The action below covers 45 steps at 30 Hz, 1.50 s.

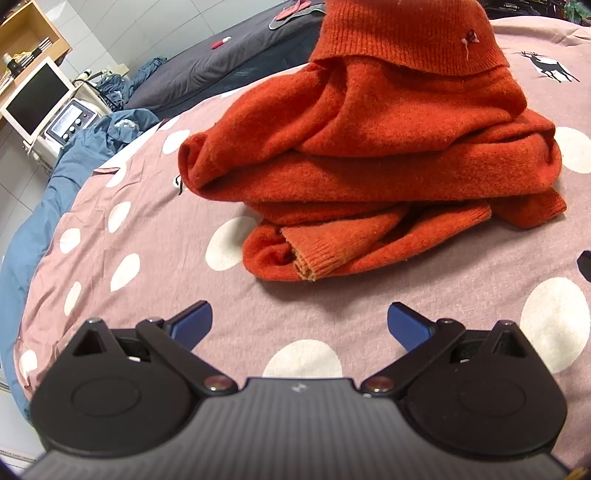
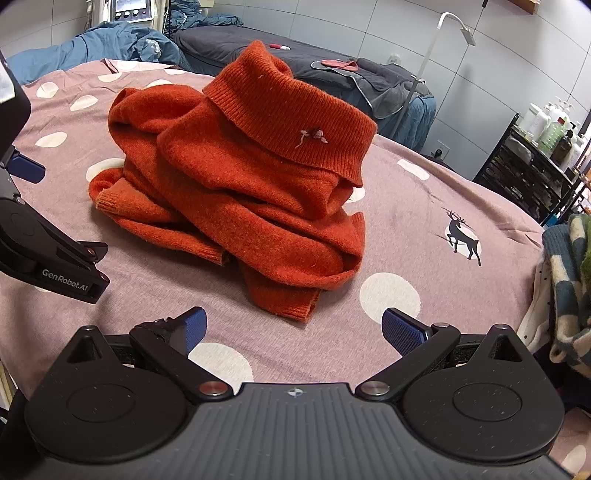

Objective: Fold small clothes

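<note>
While nothing on the bed is boxed or bagged, one holder of things shows at the far right of the right wrist view: a black wire rack [image 2: 524, 173] against the tiled wall, its top shelf crowded with bottles [image 2: 554, 125], white, pale green and dark brown; what the lower shelves hold is too dim to tell. In the left wrist view a wooden shelf unit [image 1: 33, 33] stands at the top left with small objects inside it that cannot be made out, and below it sit a white-framed screen [image 1: 37, 99] and a small machine with knobs [image 1: 72, 123].

The orange turtleneck sweater [image 1: 369, 155] lies in a crumpled heap near the middle of a mauve bedsheet [image 1: 147, 266] printed with white dots and a black deer [image 2: 461, 236]. Its ribbed collar is turned over on top of the pile, with a small tuft of lint stuck to it, and a ribbed cuff pokes out at the near edge of the heap. A rumpled blue duvet [image 1: 33, 206] lies beyond the sheet's edge, and a checked blue-and-cream fabric [image 2: 569, 280] sits at the right border.

The left gripper [image 1: 299, 325] has its blue-padded fingers spread wide, holding nothing, apart from the sweater and above bare sheet. The right gripper [image 2: 293, 328] is likewise spread wide and empty, its pads short of the sweater's nearest hem. The left tool's black body also shows at the left edge of the right wrist view.
</note>
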### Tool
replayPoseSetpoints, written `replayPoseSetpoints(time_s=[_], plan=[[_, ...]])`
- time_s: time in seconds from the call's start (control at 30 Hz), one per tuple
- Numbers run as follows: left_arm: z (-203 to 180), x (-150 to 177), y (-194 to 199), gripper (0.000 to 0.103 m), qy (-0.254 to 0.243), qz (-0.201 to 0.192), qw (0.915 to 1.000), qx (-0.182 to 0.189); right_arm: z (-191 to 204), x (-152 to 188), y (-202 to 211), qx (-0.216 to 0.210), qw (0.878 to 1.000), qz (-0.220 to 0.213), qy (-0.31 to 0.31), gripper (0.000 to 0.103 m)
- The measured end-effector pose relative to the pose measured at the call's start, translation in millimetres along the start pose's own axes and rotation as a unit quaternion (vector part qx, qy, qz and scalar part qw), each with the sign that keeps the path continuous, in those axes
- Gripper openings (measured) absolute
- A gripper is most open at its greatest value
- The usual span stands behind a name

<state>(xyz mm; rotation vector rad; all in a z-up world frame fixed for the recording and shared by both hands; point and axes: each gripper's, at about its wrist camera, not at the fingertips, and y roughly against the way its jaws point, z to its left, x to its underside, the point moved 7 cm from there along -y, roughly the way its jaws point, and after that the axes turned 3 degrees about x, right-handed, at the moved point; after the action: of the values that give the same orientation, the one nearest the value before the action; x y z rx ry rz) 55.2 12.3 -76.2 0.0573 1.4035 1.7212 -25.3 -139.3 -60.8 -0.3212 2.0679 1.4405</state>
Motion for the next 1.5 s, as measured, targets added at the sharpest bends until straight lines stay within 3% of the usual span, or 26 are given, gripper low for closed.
replayPoseSetpoints(time_s=[1.5], plan=[[-2.3,1.8,-8.9,0.103,-0.007,-0.002,0.9999,0.007,1.0,-0.2,-2.1,-0.025,0.999,-0.011,-0.020,0.103]])
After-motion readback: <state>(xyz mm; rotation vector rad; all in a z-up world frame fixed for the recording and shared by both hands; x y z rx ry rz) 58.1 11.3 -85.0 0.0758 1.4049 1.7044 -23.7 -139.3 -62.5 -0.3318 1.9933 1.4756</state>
